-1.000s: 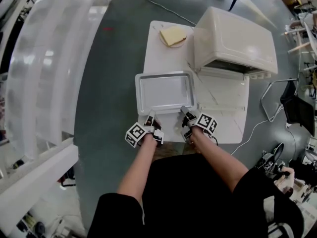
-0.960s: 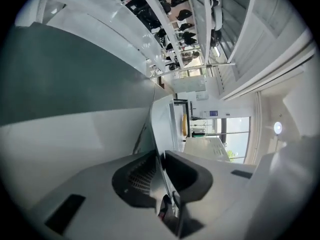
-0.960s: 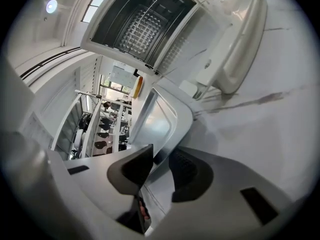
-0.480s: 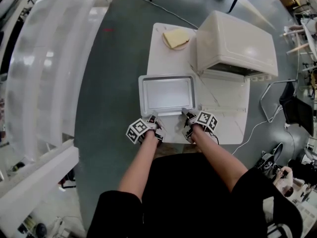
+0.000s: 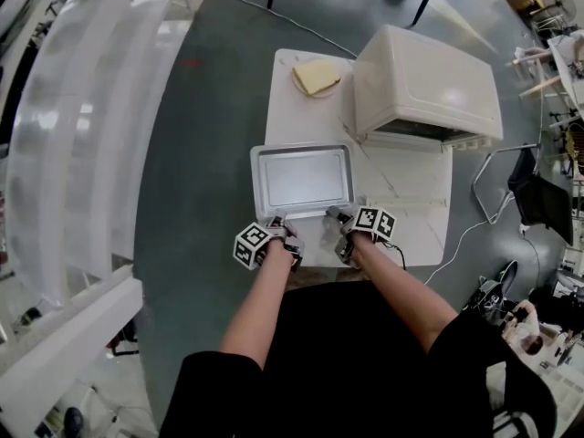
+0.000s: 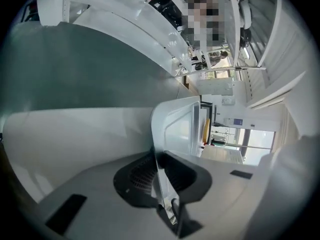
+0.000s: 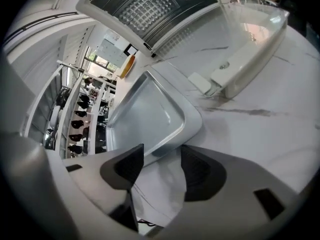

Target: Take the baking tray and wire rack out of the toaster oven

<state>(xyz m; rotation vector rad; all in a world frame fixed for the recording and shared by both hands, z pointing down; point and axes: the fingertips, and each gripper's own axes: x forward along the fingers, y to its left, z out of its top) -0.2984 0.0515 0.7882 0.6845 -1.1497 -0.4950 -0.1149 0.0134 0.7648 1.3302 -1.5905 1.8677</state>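
Left gripper [image 6: 159, 176] tight on baking tray [image 5: 303, 175] rim

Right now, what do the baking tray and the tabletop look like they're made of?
The baking tray looks like thin sheet metal, perhaps aluminium or steel: silvery-grey, satin finish with soft reflections and a rolled rim. The tabletop looks like white marble or a marble-print laminate: smooth, slightly glossy, with thin grey veins; which of the two can't be told.
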